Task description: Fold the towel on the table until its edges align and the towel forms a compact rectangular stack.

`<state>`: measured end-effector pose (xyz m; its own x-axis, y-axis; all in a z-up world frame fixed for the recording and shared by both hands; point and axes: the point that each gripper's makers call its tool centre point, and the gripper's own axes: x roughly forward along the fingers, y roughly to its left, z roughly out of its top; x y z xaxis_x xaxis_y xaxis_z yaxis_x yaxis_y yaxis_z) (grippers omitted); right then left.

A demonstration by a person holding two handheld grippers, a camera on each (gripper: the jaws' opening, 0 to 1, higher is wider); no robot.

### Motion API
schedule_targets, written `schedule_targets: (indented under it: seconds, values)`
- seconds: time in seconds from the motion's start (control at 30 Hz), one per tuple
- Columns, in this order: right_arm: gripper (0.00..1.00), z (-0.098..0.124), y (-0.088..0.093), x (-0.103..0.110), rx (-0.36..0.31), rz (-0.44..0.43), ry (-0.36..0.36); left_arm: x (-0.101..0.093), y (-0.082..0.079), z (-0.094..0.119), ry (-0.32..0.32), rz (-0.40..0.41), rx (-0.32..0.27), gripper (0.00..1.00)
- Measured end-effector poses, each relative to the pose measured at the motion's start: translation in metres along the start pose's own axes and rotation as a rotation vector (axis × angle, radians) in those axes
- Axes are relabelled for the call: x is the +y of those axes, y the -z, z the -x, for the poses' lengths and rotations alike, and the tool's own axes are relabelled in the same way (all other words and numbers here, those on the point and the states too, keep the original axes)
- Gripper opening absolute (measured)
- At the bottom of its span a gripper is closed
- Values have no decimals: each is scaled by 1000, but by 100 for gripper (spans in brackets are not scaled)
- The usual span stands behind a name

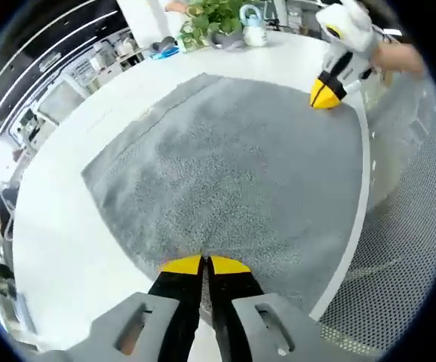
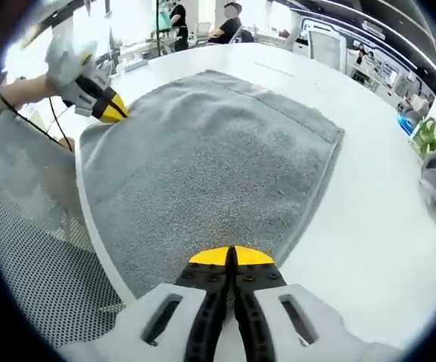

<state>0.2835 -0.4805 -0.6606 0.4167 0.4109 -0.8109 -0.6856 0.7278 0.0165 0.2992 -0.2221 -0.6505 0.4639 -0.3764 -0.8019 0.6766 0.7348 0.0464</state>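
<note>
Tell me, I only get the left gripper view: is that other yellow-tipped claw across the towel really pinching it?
Observer: It looks so. In the right gripper view, the right gripper has its jaws shut together on the towel's near edge.
Operator: Is anyone beyond the table on that side?
Observer: Yes, a person in black is past its far edge.

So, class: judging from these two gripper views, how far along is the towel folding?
Done: the grey towel lies spread flat on the white table, with both grippers at its near corners. In hand: the left gripper and the right gripper each look shut on a corner by the table edge. Left: no fold shows yet, so every fold and the edge alignment remain.
</note>
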Motion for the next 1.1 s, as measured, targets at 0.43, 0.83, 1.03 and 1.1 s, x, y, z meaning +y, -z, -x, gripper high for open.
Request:
schedule_targets:
  seconds: [0.43,0.83,1.03,1.1]
  values:
    - [13,39,11,23,9,220,-110,-32,27,59,125,-33,-30,17]
    - [13,57,34,47,58,587,-134,-55,38,53,169,-240,85,21]
    - [15,49,37,61,55,463,-232,-55,46,50,144,-274,133,20]
    - [12,48,41,55,78,500,-210,-53,47,51,129,-267,117,20]
